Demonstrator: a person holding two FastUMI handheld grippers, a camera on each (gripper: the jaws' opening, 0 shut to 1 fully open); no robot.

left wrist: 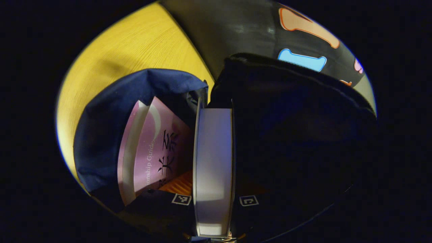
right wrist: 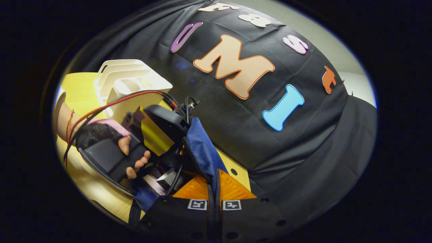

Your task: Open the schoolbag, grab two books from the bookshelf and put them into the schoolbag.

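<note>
A yellow wooden table (left wrist: 135, 44) meets the black cloth wall (right wrist: 256, 135).

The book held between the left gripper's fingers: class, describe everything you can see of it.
The book is seen edge-on in the left gripper view: a pale block of pages between thin cover edges, standing upright. The left gripper is clamped on its two covers. Its far end reaches into the open dark blue schoolbag, beside a pink book already inside. Its cover design is hidden.
</note>
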